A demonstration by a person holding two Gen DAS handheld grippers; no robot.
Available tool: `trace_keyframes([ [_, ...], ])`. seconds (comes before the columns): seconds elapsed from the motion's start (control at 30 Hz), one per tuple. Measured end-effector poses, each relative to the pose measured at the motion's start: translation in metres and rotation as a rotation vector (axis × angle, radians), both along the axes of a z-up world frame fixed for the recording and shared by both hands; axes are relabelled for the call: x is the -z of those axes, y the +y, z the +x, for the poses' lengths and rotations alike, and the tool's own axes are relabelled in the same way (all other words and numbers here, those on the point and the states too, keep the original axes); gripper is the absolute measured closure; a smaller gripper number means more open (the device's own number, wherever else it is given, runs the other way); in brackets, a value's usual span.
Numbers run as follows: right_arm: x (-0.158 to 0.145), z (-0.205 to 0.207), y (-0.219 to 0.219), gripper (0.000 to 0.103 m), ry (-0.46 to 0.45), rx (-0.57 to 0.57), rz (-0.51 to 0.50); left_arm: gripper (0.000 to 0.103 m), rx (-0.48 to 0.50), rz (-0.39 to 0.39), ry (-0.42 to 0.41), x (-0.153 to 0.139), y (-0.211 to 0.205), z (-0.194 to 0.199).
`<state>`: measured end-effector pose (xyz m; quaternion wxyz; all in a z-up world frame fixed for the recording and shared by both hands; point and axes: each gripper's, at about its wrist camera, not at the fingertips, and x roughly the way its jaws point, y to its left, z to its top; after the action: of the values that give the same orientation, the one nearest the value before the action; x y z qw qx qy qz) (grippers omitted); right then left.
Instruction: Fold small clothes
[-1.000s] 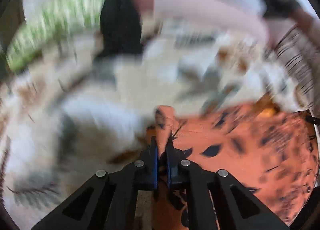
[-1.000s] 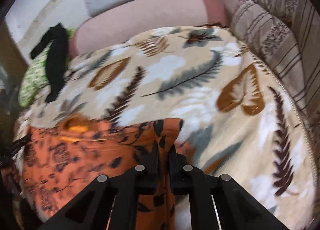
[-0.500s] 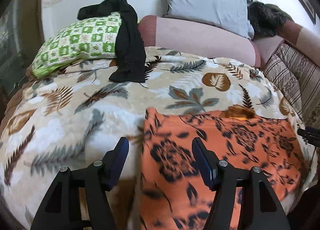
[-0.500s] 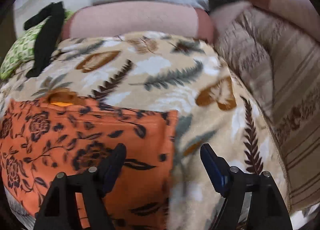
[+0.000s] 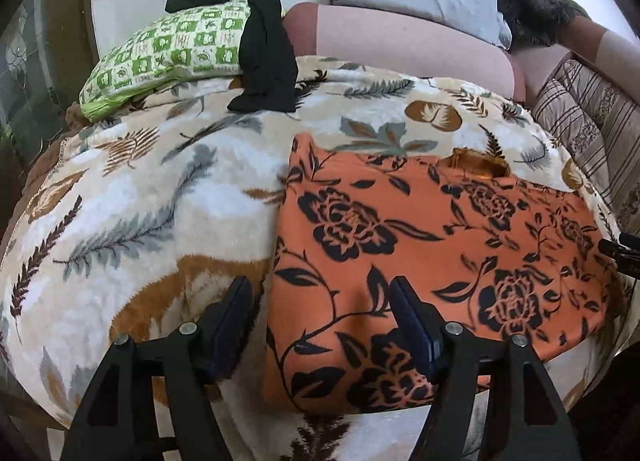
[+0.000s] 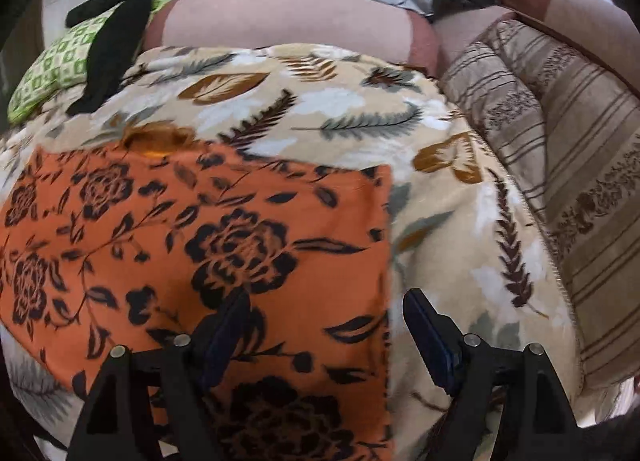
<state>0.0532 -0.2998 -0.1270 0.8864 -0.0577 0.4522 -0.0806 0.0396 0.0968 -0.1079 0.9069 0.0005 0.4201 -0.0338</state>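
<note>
Garment [image 5: 440,245] in orange lies flat beneath both tongs, left [image 5: 320,321] opening wider, right [image 6: 326,329] spread, neither pinching it.

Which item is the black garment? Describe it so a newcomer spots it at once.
Start at the leaf-print blanket covering the bed, then look to its far edge, where a green-and-white checked pillow lies. The black garment is draped over that pillow's end, trailing down onto the blanket. It is plain black with no pattern, unlike the orange floral garment spread flat nearer the camera.
</note>
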Motion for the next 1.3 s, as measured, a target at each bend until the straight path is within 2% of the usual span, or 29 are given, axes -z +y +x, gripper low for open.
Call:
trace_keyframes([
  [0.23,-0.004,-0.002,0.006,0.021,0.0,-0.011,-0.009,0.032,0.021,-0.002,0.009,0.003,-0.007,-0.004],
  [0.83,0.0,-0.001,0.006,0.021,0.005,-0.007,0.037,0.032,0.048,-0.014,-0.043,-0.008,-0.014,-0.008],
  [1.03,-0.006,-0.01,-0.023,0.021,-0.01,0.083,0.216,0.031,0.041,-0.024,-0.064,-0.017,-0.013,-0.01],
  [1.1,-0.008,-0.014,-0.03,0.021,-0.014,0.105,0.245,0.031,0.042,-0.028,-0.071,-0.02,-0.014,-0.011],
  [1.3,-0.016,-0.037,-0.039,0.021,-0.017,0.114,0.377,0.028,0.041,-0.018,-0.087,-0.037,-0.025,-0.018],
])
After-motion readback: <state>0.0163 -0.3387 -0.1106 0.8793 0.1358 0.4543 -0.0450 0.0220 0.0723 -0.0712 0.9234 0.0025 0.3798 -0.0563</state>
